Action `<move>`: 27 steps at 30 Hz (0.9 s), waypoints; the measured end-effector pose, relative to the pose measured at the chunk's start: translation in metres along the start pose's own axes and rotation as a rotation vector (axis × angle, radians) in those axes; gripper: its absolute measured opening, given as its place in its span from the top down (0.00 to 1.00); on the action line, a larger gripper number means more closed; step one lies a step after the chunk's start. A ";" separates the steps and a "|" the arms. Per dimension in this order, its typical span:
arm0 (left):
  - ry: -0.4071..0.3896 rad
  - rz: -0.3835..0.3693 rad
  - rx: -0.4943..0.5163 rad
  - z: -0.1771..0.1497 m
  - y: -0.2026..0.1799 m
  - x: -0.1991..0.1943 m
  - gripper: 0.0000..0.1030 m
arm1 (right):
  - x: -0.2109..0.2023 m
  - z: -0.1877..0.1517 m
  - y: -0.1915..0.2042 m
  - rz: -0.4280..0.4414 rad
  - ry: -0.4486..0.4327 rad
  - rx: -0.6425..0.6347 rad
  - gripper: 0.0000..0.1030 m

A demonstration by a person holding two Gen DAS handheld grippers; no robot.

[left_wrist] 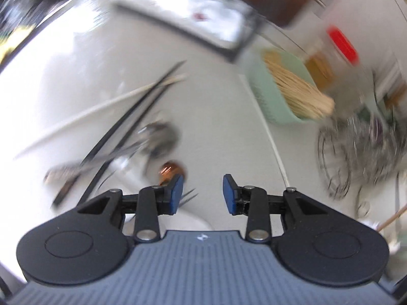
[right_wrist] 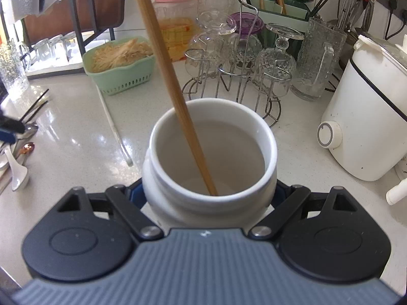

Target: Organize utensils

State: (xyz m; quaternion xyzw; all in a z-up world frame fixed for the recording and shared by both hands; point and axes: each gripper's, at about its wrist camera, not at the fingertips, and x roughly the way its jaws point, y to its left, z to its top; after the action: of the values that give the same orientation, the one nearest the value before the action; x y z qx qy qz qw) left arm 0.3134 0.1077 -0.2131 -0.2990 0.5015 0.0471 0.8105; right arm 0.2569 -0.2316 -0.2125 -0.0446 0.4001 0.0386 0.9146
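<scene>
Gripping white jar [right_wrist: 211,152], right tongs [right_wrist: 211,195]; chopstick [right_wrist: 168,71] inside.

- Left wrist view: heavy motion blur throughout; pale glossy surface [left_wrist: 216,127] blown out by glare at left.
- Right wrist view: sharp, evenly bright; soft highlights on speckled white surface [right_wrist: 73,147].
- Both views: fisheye bending, dark corners.

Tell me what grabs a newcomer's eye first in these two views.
In the right wrist view, the white ceramic jar dominates the centre, clamped in the right gripper, with wooden chopsticks leaning inside it. Behind it, upturned clear glasses sit on a wire rack. In the blurred left wrist view, the left gripper hangs with jaws open over scattered spoons and black chopsticks on the white counter.
</scene>
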 end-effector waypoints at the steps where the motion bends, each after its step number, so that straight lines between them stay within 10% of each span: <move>1: 0.005 -0.003 -0.051 -0.003 0.008 -0.003 0.62 | 0.000 0.000 0.000 0.000 0.000 -0.001 0.11; 11: 0.005 0.025 -0.369 -0.020 0.061 0.001 0.62 | 0.001 -0.001 0.000 0.007 0.001 -0.026 0.10; 27: -0.078 0.030 -0.340 -0.011 0.055 0.012 0.63 | 0.001 -0.001 0.002 -0.004 0.002 -0.024 0.10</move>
State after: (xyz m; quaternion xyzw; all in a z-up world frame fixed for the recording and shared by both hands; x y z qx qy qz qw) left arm 0.2904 0.1445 -0.2510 -0.4224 0.4586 0.1548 0.7663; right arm 0.2566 -0.2296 -0.2140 -0.0562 0.4003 0.0416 0.9137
